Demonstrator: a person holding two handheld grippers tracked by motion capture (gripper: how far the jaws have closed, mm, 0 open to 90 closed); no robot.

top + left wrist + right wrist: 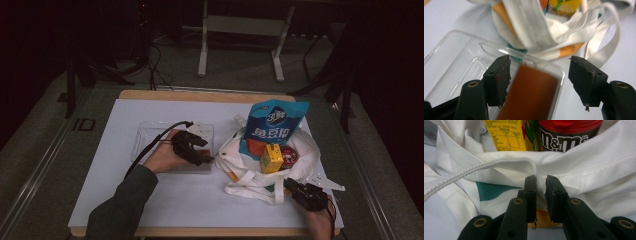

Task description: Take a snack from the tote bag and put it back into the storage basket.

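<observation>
White tote bag [260,180] rim pinched by right claw [289,183]; left claw [207,159] wide over clear tray [150,131].

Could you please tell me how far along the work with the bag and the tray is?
Done: one brown item lies in the clear tray. In hand: the left tongs stand open around that item, while the right tongs pinch the tote bag at its rim. Left, if the bag is being emptied: the blue snack bag, yellow carton and red-lidded tub sit inside it.
</observation>
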